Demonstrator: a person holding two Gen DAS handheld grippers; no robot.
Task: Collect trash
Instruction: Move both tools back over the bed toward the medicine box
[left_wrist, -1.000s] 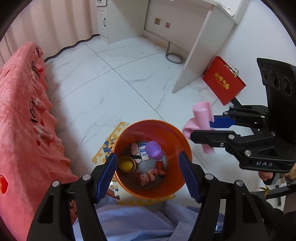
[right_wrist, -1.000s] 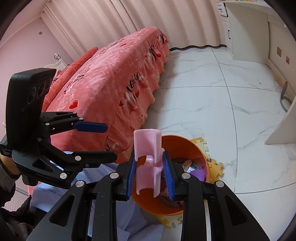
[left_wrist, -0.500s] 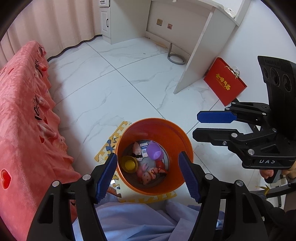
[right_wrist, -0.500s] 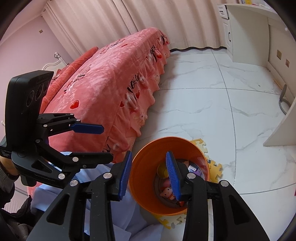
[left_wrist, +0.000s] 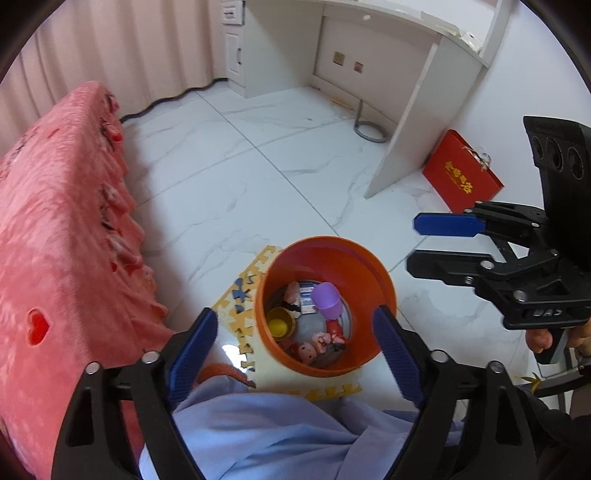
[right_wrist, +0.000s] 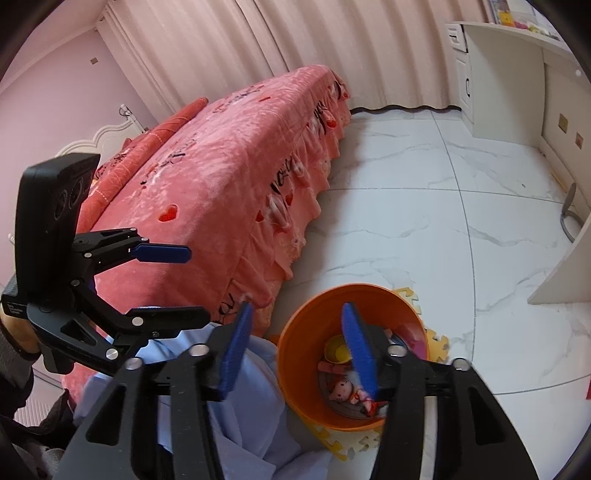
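Bucket (left_wrist: 325, 254) sits just below and ahead of both my grippers, trash inside it. My right gripper (right_wrist: 295, 343), jaws just parted and empty, hangs nearer its mouth; my left gripper (left_wrist: 295, 354) spreads wide, empty.

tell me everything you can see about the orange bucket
The orange bucket is round, smooth, plastic-looking, wider at the rim than the grey bottom. It stands upright and open on a yellow foam mat on the white tiled floor, near the pink bed. Inside lie a purple cup, a yellow cup, a small carton and little dolls. Neither gripper touches it.
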